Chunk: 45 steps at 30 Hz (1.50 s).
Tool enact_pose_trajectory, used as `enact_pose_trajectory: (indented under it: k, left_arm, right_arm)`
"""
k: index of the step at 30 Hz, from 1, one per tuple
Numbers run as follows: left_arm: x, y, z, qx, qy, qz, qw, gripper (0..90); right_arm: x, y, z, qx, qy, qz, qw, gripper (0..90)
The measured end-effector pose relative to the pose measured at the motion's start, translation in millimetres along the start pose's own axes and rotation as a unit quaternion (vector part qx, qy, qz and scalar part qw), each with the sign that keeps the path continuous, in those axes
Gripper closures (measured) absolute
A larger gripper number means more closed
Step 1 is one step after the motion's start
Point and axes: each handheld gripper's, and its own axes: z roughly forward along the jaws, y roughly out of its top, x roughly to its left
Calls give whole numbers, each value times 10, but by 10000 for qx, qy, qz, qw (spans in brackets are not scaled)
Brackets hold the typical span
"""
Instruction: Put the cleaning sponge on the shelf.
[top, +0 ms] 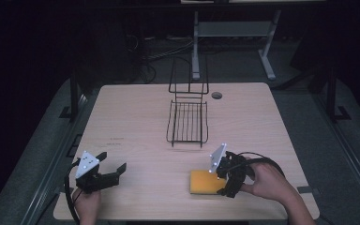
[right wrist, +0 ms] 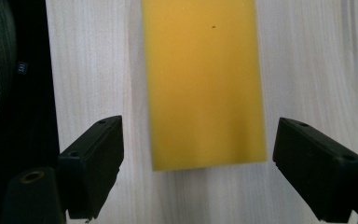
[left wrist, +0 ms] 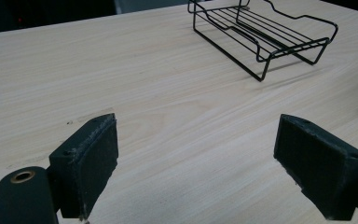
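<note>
**Yellow sponge lies between spread jaws**

The right gripper hovers over the yellow sponge near the table's front edge, jaws spread, not touching it. The left gripper sits well apart, jaws spread on nothing. The sponge and the wire rack carry no readable writing.

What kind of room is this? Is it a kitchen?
Probably not a kitchen; it looks like a lab or workshop. The light wooden table holds just a black wire rack and a yellow rectangular sponge, and cables on the dark floor lie behind it.
</note>
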Motion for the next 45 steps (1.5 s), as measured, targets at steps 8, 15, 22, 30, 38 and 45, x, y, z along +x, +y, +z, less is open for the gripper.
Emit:
enact_pose_trajectory:
  k: [8, 15, 22, 30, 38, 45]
  left_arm:
    - [1, 0, -4, -25, -4, -14, 10000, 130]
    - [5, 0, -4, -20, -4, -9, 10000, 130]
    - [12, -1, -15, -26, -1, -13, 10000, 130]
    - [12, -1, -15, -23, -4, -11, 10000, 130]
    - [15, -2, -19, -45, 2, -45, 10000, 130]
    - [19, -1, -23, -76, -38, -81, 9999, 130]
  right_arm:
    - [-2, 103, 55, 58, 64, -105, 9999, 160]
    - [-5, 189, 104, 91, 110, -198, 9997, 160]
    - [-7, 274, 161, 154, 135, -293, 9994, 159]
    - [-9, 342, 229, 276, 152, -395, 9987, 159]
    - [-42, 372, 291, 366, 186, -402, 9984, 159]
    - [-67, 376, 342, 425, 170, -439, 9980, 159]
